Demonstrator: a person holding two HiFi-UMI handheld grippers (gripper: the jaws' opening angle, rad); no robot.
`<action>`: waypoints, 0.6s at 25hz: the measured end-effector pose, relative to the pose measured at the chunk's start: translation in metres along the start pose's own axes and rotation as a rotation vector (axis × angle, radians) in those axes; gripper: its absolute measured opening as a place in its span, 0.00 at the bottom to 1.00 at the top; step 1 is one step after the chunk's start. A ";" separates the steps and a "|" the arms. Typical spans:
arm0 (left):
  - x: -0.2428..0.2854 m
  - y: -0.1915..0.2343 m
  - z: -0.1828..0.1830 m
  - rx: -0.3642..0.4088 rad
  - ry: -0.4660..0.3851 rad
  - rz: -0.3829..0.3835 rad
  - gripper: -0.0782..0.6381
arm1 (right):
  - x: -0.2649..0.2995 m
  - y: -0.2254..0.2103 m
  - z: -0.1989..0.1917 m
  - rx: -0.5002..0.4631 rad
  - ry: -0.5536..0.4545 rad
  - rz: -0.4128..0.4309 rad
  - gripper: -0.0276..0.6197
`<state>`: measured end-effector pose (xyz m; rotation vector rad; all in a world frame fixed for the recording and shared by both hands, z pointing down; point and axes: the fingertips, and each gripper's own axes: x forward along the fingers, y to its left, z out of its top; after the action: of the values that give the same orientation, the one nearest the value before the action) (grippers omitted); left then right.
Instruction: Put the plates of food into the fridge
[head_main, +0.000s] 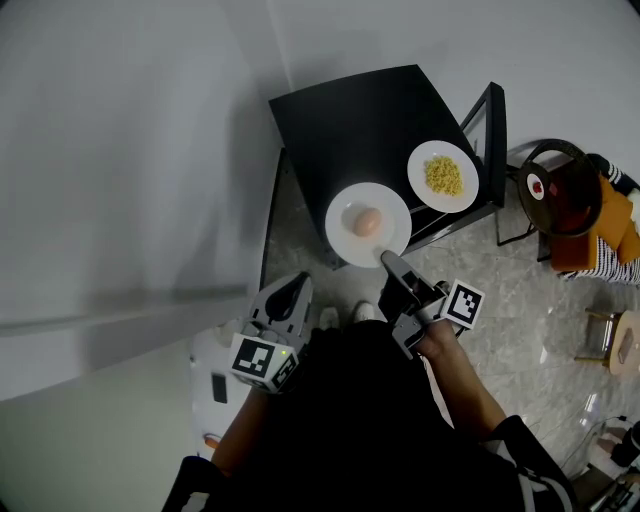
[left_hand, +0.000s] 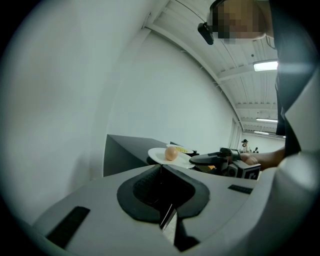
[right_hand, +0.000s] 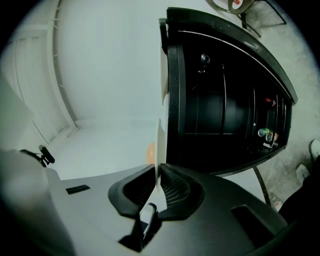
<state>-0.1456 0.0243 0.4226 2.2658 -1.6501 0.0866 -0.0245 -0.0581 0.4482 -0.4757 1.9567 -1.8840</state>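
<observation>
Found the grey left gripper (head_main: 292, 290) short of the near-left corner of the black square table (head_main: 360, 110), jaws together on nothing. Found the round white plate (head_main: 340, 205) with a pale orange egg-like lump (head_main: 367, 221) at that table's near edge, rim pinched between the nearly closed jaws of the grey right gripper (head_main: 385, 260). Found another round white plate (head_main: 420, 158) of yellow grains (head_main: 443, 176) at its near-right corner.

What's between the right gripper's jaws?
The rim of the white plate holding the round orange food, edge-on in the right gripper view. The right gripper pinches it.
</observation>
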 end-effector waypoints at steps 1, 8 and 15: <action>0.000 0.000 -0.001 0.001 0.002 -0.004 0.14 | -0.005 0.001 -0.002 -0.014 0.006 0.001 0.12; 0.006 -0.003 -0.004 -0.014 0.009 -0.028 0.14 | -0.041 -0.001 -0.013 0.003 0.010 0.027 0.11; 0.012 -0.012 -0.011 -0.024 0.026 -0.060 0.14 | -0.070 -0.010 -0.018 0.019 -0.022 -0.007 0.11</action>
<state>-0.1293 0.0201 0.4333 2.2847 -1.5599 0.0815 0.0271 -0.0087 0.4610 -0.4959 1.9234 -1.8920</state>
